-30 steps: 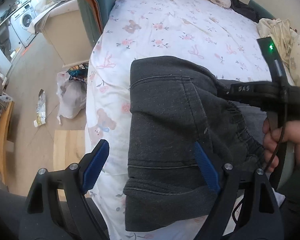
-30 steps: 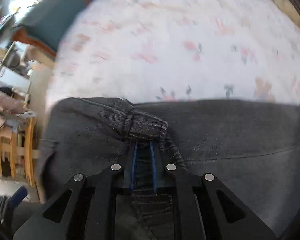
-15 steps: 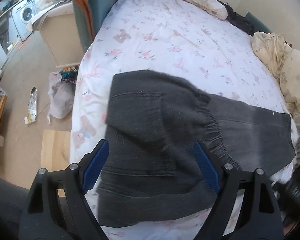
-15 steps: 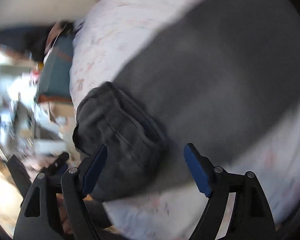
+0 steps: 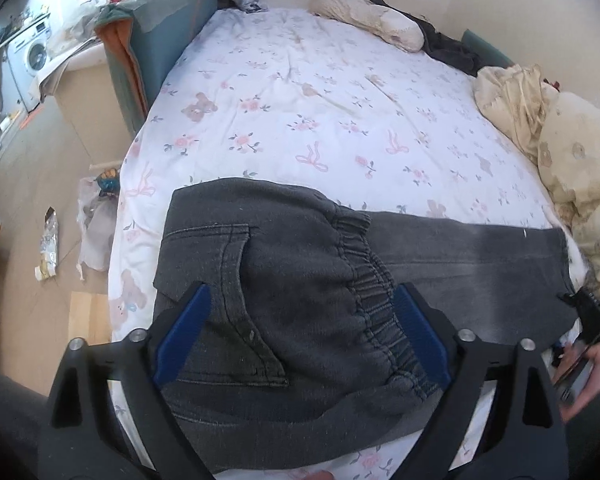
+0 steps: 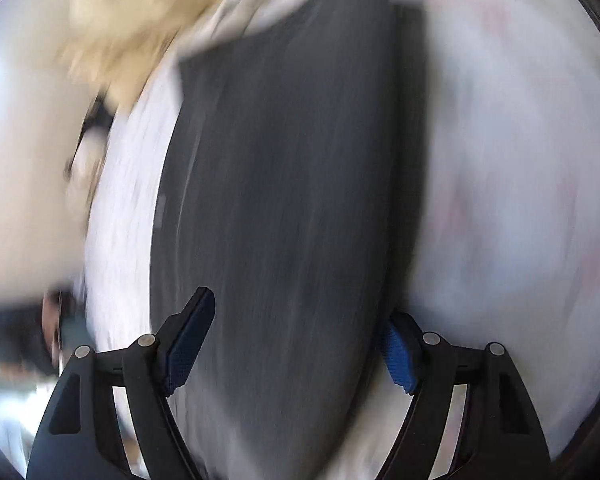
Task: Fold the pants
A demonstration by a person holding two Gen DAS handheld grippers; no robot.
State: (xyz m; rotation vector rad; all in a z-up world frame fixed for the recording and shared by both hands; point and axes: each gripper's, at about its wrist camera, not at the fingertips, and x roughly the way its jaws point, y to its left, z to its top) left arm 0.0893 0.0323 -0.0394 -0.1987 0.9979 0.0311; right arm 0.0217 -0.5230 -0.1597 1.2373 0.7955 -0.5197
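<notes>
- The pants point(image 5: 300, 300) lie flat on the bed point(image 5: 300, 100), waist end doubled over the legs; the long axis runs from the folded waist toward the cuffs point(image 5: 548, 264) on the right
- The left hand-held gripper point(image 5: 300, 332) hovers over the waist, spread wide, empty
- The right hand-held gripper point(image 6: 296, 340), also wide and empty, looks along the blurred leg and is likely nearer the cuffs

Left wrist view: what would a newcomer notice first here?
The dark grey pants dominate, lying on the floral sheet at the bed's near edge, waist part folded over the legs, which run off to the right. The left gripper hangs above them, jaws wide open. A cream duvet is heaped at the right.
</notes>
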